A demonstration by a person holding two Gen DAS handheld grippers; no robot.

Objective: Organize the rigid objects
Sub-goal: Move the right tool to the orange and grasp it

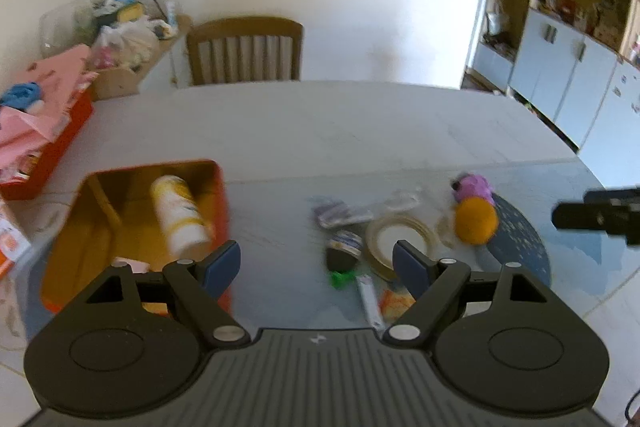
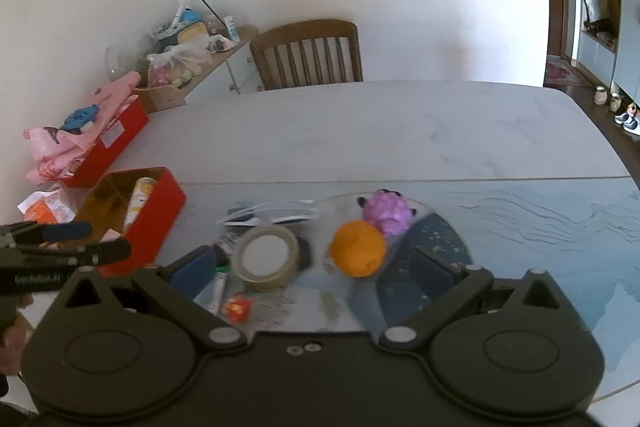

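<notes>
An open red tin box [image 1: 218, 187] [image 2: 160, 219] stands at the left of the table, with a white and yellow can [image 1: 180, 219] [image 2: 138, 203] lying inside. To its right lie a tape roll [image 1: 400, 239] [image 2: 266, 259], an orange ball [image 1: 476, 223] [image 2: 358, 247], a purple toy [image 1: 474, 187] [image 2: 386, 211] and small packets [image 1: 340, 215]. My left gripper [image 1: 316, 263] hovers open between the box and the tape, holding nothing. My right gripper [image 2: 314, 267] is wide open, low over the tape and the ball, gripping neither. Each gripper shows at the edge of the other's view.
A dark round mat [image 1: 516, 247] [image 2: 436, 239] lies under the ball. A white tube [image 1: 370, 301] and a green piece [image 1: 340, 279] sit near the table's front. A second red box with pink cloth [image 2: 116, 139] is at far left. A wooden chair [image 2: 308, 55] stands behind the table.
</notes>
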